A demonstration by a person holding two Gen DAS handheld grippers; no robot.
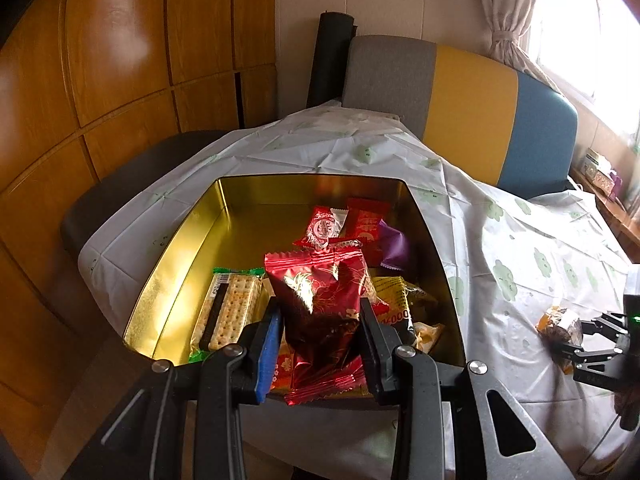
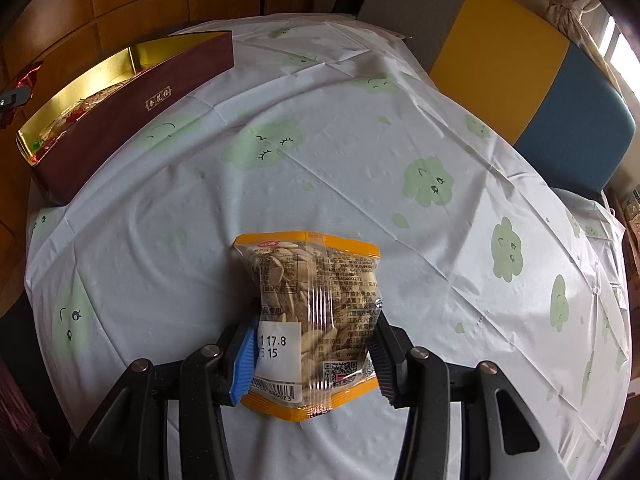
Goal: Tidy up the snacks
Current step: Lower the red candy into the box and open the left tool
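My left gripper (image 1: 320, 340) is shut on a shiny red foil snack packet (image 1: 320, 304) and holds it over the near end of the open gold-lined box (image 1: 176, 264). The box holds a cracker pack (image 1: 228, 308), small red packets (image 1: 344, 224), a purple one (image 1: 394, 246) and a yellow one (image 1: 394, 300). My right gripper (image 2: 314, 354) is shut on a clear orange-edged packet of seeds (image 2: 308, 312) just above the tablecloth. That gripper and packet also show at the right edge of the left wrist view (image 1: 560, 324).
The box, dark red outside (image 2: 132, 116), sits at the table's far left. The round table has a white tablecloth with green clouds (image 2: 360, 168). A grey, yellow and blue chair (image 2: 500, 60) stands behind it. Wooden cabinets (image 1: 100, 80) are on the left.
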